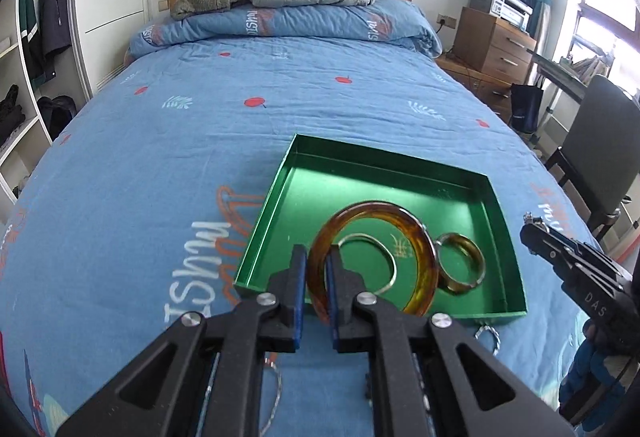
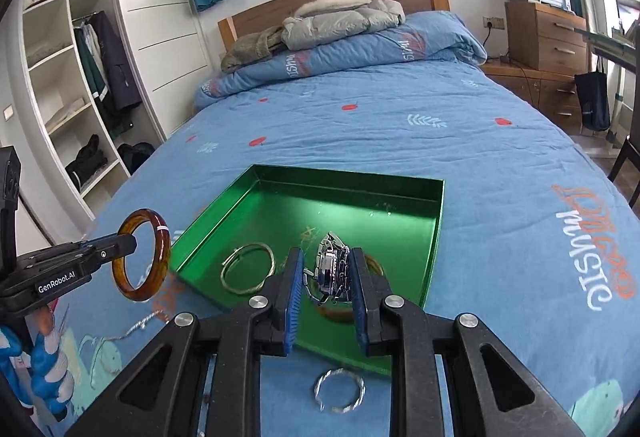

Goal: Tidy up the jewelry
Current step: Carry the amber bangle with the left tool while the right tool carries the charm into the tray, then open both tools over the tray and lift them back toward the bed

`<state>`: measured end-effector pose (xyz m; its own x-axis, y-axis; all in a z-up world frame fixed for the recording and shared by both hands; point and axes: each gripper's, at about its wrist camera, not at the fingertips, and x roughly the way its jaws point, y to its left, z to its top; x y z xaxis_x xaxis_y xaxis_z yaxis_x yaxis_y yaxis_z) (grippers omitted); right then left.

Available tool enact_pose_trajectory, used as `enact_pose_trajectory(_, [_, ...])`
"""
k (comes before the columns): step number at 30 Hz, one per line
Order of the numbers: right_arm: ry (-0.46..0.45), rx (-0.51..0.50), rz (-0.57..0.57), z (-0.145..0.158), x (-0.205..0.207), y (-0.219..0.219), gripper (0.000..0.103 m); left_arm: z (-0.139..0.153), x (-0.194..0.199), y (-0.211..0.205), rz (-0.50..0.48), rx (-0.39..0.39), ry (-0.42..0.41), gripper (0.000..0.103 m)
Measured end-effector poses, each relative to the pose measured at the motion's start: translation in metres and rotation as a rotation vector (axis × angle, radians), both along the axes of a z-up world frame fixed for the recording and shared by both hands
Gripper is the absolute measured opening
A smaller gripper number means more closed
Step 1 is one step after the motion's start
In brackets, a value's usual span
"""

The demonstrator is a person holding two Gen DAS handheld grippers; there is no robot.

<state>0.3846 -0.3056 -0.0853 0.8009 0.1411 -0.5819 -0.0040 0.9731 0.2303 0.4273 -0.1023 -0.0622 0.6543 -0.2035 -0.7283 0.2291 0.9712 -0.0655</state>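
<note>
The amber bangle (image 1: 372,257) is clamped by its rim in the left claw (image 1: 316,277), held in the air over the near left corner of the green tray (image 1: 280,193). The right claw (image 2: 326,277) grips a silver watch (image 2: 332,269) above the tray's near edge. Inside the tray lie a thin silver bangle (image 2: 248,273) near the left wall and a gold bangle (image 1: 460,261) toward the near right corner. The tray sits on the bed (image 1: 160,125), close to its foot edge. On the blue cover just in front of the tray lie a twisted silver bracelet (image 2: 340,391) and a thin chain (image 2: 140,325).
</note>
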Motion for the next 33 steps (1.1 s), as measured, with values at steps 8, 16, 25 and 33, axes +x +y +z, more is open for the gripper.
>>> enact_pose_trajectory(8, [0.171,-0.008,-0.028,-0.052,0.091,-0.023,0.023,-0.062,0.085,-0.022,0.05,0.075,0.114,0.008])
enact_pose_trajectory(16, [0.315,-0.145,-0.013,-0.076,0.116,-0.023,0.023,-0.09,0.111,-0.017,0.11,0.123,0.167,0.009])
enact_pose_trajectory(25, [0.332,-0.174,-0.005,-0.071,0.106,-0.019,0.036,-0.086,0.106,-0.01,0.094,0.115,0.218,0.012])
enact_pose_trajectory(33, [0.146,-0.121,-0.003,-0.002,0.029,-0.018,0.043,-0.026,0.048,0.014,0.052,0.063,0.131,0.024])
